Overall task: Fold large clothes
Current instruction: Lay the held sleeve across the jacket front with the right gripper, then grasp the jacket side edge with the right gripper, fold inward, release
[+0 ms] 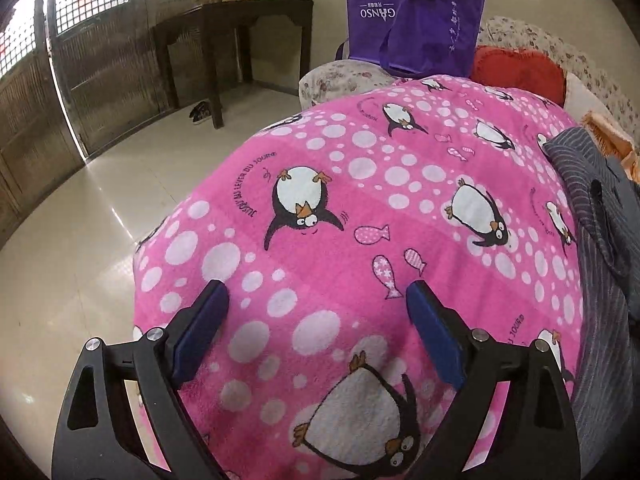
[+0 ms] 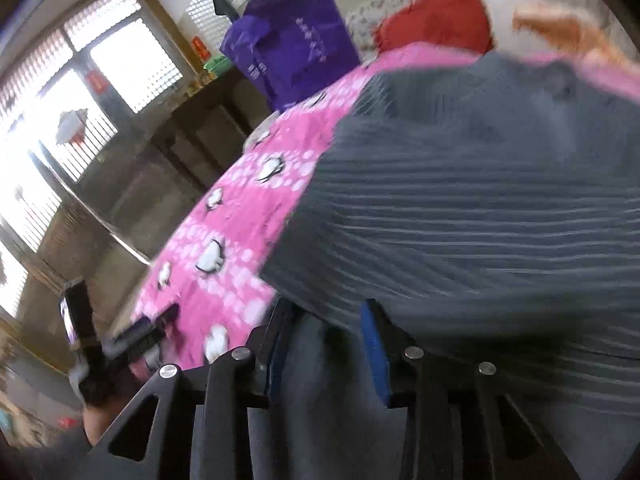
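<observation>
A grey striped garment (image 2: 460,208) lies on a pink penguin blanket (image 1: 360,208); its edge shows at the right of the left wrist view (image 1: 592,216). My left gripper (image 1: 318,304) is open and empty above the blanket, left of the garment. My right gripper (image 2: 324,332) has the garment's near edge between its blue pads; the jaws stand partly apart, the view is blurred, and I cannot tell if they grip. The left gripper also shows in the right wrist view (image 2: 136,332) at the blanket's left edge.
A purple bag (image 1: 412,20) and a red cushion (image 1: 520,68) sit on a floral sofa (image 1: 560,52) behind the blanket. A dark wooden table (image 1: 236,36) stands by the windows. Shoes (image 1: 202,112) lie under it. Tiled floor (image 1: 100,220) lies left.
</observation>
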